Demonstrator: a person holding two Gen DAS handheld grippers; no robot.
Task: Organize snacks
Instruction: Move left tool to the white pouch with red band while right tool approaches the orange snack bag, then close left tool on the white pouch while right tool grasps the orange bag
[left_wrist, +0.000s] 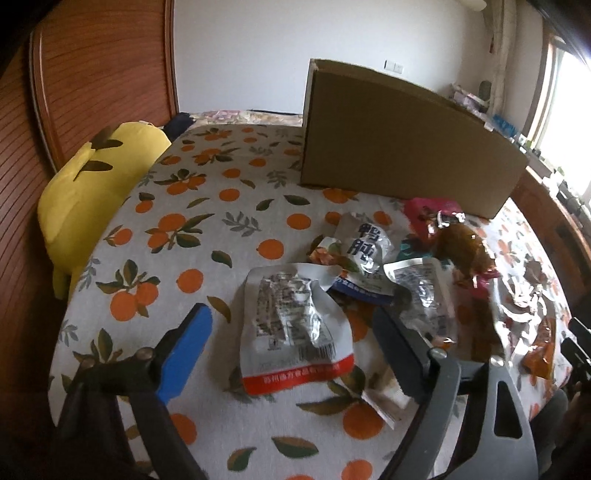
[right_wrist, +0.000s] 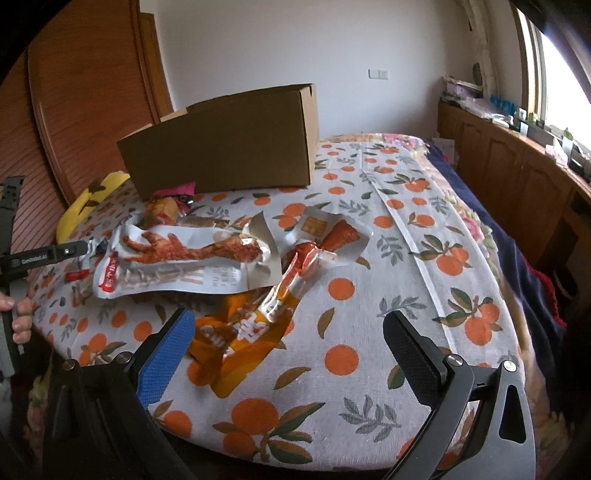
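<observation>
Several snack packets lie on a bed with an orange-print cover (left_wrist: 192, 229). In the left wrist view my left gripper (left_wrist: 295, 336) is open, its fingers either side of a silver packet with a red bottom band (left_wrist: 291, 332). Behind it lie a silver and blue packet (left_wrist: 364, 254) and a brown snack (left_wrist: 461, 247). In the right wrist view my right gripper (right_wrist: 291, 339) is open just above an orange packet (right_wrist: 236, 343). A long chicken-foot packet (right_wrist: 184, 262) and a small clear packet (right_wrist: 328, 236) lie beyond. A brown cardboard box (left_wrist: 402, 147) stands at the back, and it also shows in the right wrist view (right_wrist: 229, 147).
A yellow plush pillow (left_wrist: 92, 192) lies at the bed's left edge by a wooden wardrobe (left_wrist: 92, 74). Wooden cabinets (right_wrist: 517, 166) run under the window on the right. A dark blue blanket (right_wrist: 524, 251) hangs off the bed's right side.
</observation>
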